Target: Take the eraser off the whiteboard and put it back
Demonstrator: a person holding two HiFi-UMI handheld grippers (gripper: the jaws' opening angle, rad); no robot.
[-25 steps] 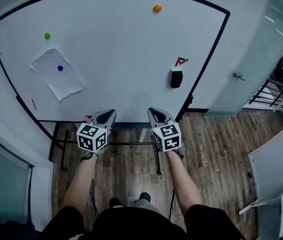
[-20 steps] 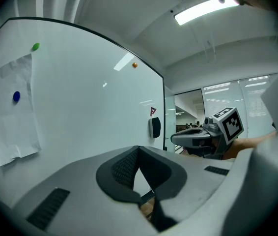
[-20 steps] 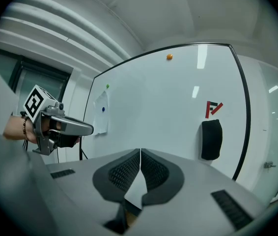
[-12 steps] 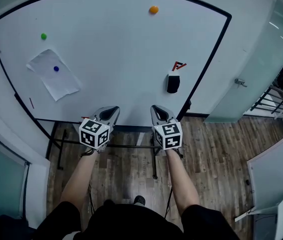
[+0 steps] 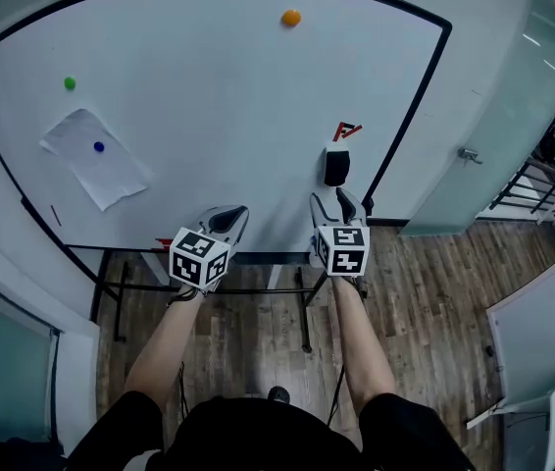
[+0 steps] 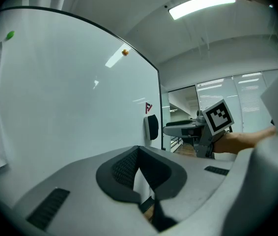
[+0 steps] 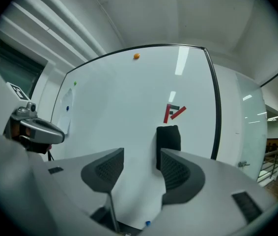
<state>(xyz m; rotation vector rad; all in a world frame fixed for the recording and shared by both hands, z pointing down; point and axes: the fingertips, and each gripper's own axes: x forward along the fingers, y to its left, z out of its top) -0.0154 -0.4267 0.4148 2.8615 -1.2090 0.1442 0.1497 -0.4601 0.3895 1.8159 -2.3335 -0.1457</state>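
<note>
- The eraser [image 5: 337, 168] sits on the whiteboard [image 5: 209, 96] at centre right of the head view, just under a small red mark [image 5: 346, 130]. It has not yet been taken off.
- The right gripper [image 5: 341, 204] is much the nearer. It is directly below the eraser in the head view, near it but apart from it.
- In the right gripper view the eraser [image 7: 168, 141] stands ahead of the right gripper [image 7: 141, 168], a little right of the gap's centre, with its lower part hidden behind the right-hand finger's top edge.
- The eraser's long axis runs up and down the frame. The fingers [image 7: 107, 168] are spaced left to right, so they would straddle its narrow width.
- The right gripper's fingers are spreading apart, released, with only bare board between them.
- My judgement is that the approach needs a short push forward with a slight shift right in that frame to centre the eraser.
- The left gripper [image 5: 227, 222] is at lower centre, well left of the eraser. Its fingers [image 6: 126, 168] are clenched together on nothing.
- Nothing lies between the right gripper and the eraser.
- An orange magnet [image 5: 291, 17] sits top centre and a green magnet [image 5: 69, 83] upper left. A paper sheet [image 5: 111, 175] pinned by a blue magnet [image 5: 98, 146] is at left. All are well away from the eraser.
- The board's black frame [image 5: 395, 145] runs just right of the eraser, so there is less room on that side.
</note>
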